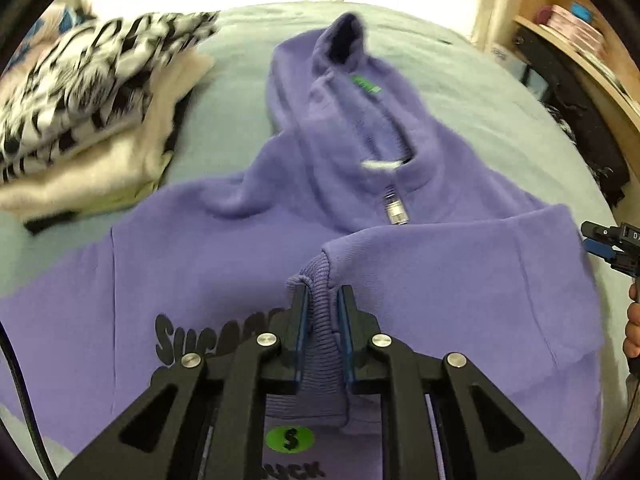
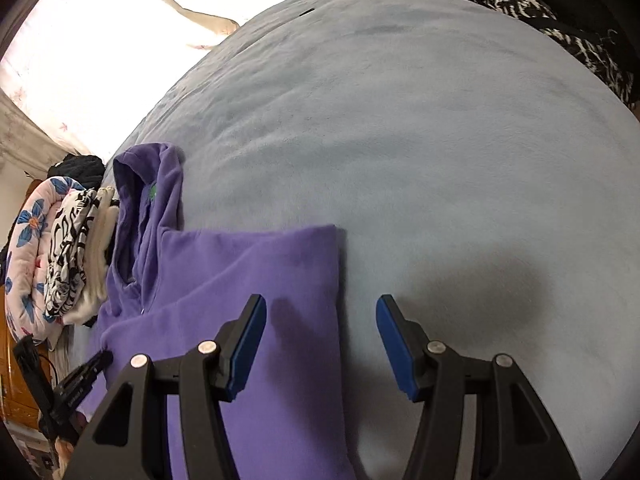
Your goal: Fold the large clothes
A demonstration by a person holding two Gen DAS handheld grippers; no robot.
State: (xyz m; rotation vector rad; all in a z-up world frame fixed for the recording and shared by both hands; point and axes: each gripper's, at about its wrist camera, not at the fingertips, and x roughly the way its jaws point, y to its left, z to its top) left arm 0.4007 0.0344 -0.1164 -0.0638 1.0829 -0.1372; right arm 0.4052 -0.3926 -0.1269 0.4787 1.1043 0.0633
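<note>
So far we have one sleeve folded across the purple hoodie mid-bed; our left gripper pinches its ribbed cuff, our right gripper hangs wide open, empty. Remaining folds lie ahead, we judge.

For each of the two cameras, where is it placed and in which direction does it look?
Left wrist view: sits on the left tongs, looking steeply down at the purple hoodie; the tongs are shut on its ribbed cuff; a hand shows at the right edge.
Right wrist view: sits on the right tongs, looking down at the hoodie's folded edge and the light blue blanket; the tongs are open and empty.
Both views share the hoodie, the blanket and the pile of folded clothes.
</note>
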